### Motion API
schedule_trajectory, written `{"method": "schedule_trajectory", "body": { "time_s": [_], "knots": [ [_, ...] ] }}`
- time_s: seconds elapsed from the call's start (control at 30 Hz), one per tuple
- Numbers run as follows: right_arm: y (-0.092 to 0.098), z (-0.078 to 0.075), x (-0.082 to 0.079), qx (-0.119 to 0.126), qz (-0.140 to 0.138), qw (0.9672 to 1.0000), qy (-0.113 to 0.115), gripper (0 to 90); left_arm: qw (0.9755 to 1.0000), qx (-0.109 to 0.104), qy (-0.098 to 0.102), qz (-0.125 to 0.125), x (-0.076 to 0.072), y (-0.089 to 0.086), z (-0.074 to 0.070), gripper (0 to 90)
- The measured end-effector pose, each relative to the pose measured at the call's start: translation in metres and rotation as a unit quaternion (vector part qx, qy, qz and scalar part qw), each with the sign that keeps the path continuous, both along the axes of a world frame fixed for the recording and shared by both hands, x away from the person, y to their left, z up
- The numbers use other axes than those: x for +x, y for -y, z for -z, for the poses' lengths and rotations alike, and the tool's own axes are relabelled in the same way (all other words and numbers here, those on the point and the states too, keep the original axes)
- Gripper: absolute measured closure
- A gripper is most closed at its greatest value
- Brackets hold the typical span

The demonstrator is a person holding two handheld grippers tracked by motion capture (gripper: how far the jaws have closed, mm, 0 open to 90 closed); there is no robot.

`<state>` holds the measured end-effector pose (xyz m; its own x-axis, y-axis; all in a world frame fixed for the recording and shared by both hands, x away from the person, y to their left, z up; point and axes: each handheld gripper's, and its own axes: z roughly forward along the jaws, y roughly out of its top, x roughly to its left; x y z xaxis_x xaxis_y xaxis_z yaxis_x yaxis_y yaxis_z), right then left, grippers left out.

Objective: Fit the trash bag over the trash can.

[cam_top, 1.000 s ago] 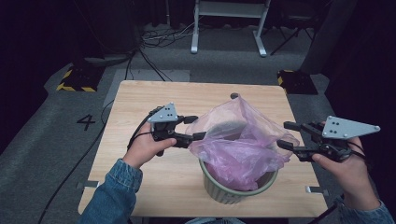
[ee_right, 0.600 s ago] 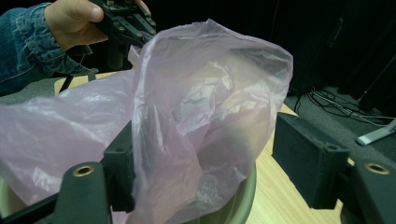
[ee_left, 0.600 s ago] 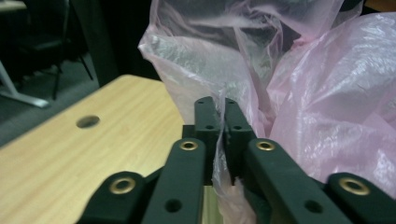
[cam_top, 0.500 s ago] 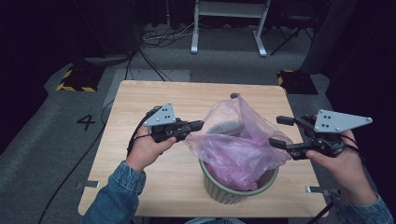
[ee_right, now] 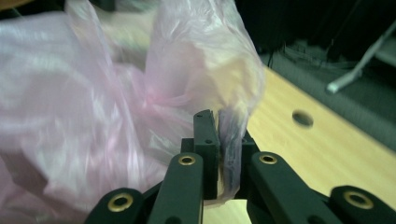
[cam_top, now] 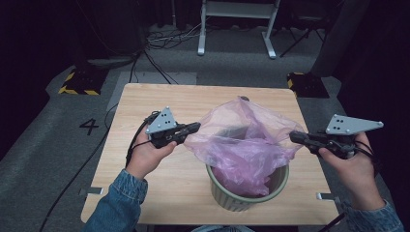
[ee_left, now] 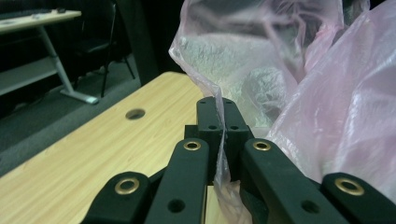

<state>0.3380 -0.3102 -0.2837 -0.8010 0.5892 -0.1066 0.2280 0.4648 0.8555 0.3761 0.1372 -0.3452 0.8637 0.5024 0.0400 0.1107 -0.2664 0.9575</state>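
1. The pink plastic bag (cam_top: pixel 244 145) sits in the green bin (cam_top: pixel 241 193) at lower centre of the high view, its mouth raised above the rim.
2. The left gripper (cam_top: pixel 192 128) has its jaws clamped on the bag's left edge (ee_left: pixel 223 154); the right gripper (cam_top: pixel 296 137) has just been closing its jaws and now pinches the right edge (ee_right: pixel 229 154).
3. Step in hand, as I read it: spreading the bag's mouth to line the bin.
4. Next move probably calls for pulling both edges outward and down over the rim, though the right gripper view is blurred, so that grip may be shallow.
5. The tabletop (cam_top: pixel 159 101) gives room on both sides.
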Motion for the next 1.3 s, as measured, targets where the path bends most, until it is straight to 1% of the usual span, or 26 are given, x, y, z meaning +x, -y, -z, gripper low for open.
{"method": "schedule_trajectory", "body": {
  "time_s": [0.07, 0.13, 0.27, 0.47, 0.63, 0.7, 0.8, 0.93, 1.03, 1.1, 1.2, 1.3],
  "knots": [
    [0.006, 0.009, 0.003, 0.0, 0.012, 0.9998, -0.016, 87.4, 1.0, -0.001, -0.006, -0.002, 0.001, -0.003, 0.004, 89.6],
    [0.01, 0.015, 0.005, -0.002, 0.018, 0.9995, -0.024, 87.4, 0.9999, 0.0, -0.012, -0.006, 0.002, -0.005, 0.008, 89.6],
    [0.016, 0.025, 0.007, -0.01, 0.033, 0.9988, -0.033, 86.6, 0.9997, 0.005, -0.02, -0.012, 0.004, -0.007, 0.016, 89.6],
    [0.024, 0.039, 0.012, -0.017, 0.05, 0.9971, -0.055, 85.2, 0.9993, 0.012, -0.028, -0.023, 0.008, -0.012, 0.026, 89.6],
    [0.028, 0.048, 0.014, -0.024, 0.053, 0.9958, -0.07, 85.0, 0.999, 0.013, -0.032, -0.029, 0.007, -0.018, 0.03, 89.6],
    [0.03, 0.051, 0.013, -0.027, 0.053, 0.9955, -0.074, 85.0, 0.9987, 0.016, -0.038, -0.03, 0.006, -0.02, 0.033, 89.7],
    [0.033, 0.056, 0.011, -0.032, 0.051, 0.9944, -0.087, 85.0, 0.9982, 0.022, -0.049, -0.028, 0.005, -0.023, 0.04, 89.7],
    [0.036, 0.064, 0.004, -0.038, 0.045, 0.9934, -0.099, 85.1, 0.998, 0.028, -0.053, -0.02, -0.001, -0.025, 0.047, 89.7],
    [0.041, 0.07, -0.008, -0.034, 0.04, 0.9933, -0.103, 85.2, 0.998, 0.03, -0.055, -0.01, -0.009, -0.027, 0.051, 89.7],
    [0.044, 0.074, -0.015, -0.029, 0.038, 0.9934, -0.105, 85.2, 0.998, 0.024, -0.058, -0.004, -0.014, -0.027, 0.056, 89.7],
    [0.048, 0.082, -0.026, -0.015, 0.034, 0.9936, -0.107, 85.2, 0.9977, 0.012, -0.066, 0.01, -0.018, -0.026, 0.067, 89.6],
    [0.048, 0.091, -0.03, -0.001, 0.027, 0.9932, -0.113, 85.5, 0.997, 0.005, -0.074, 0.022, -0.021, -0.019, 0.079, 89.7]
  ]
}}
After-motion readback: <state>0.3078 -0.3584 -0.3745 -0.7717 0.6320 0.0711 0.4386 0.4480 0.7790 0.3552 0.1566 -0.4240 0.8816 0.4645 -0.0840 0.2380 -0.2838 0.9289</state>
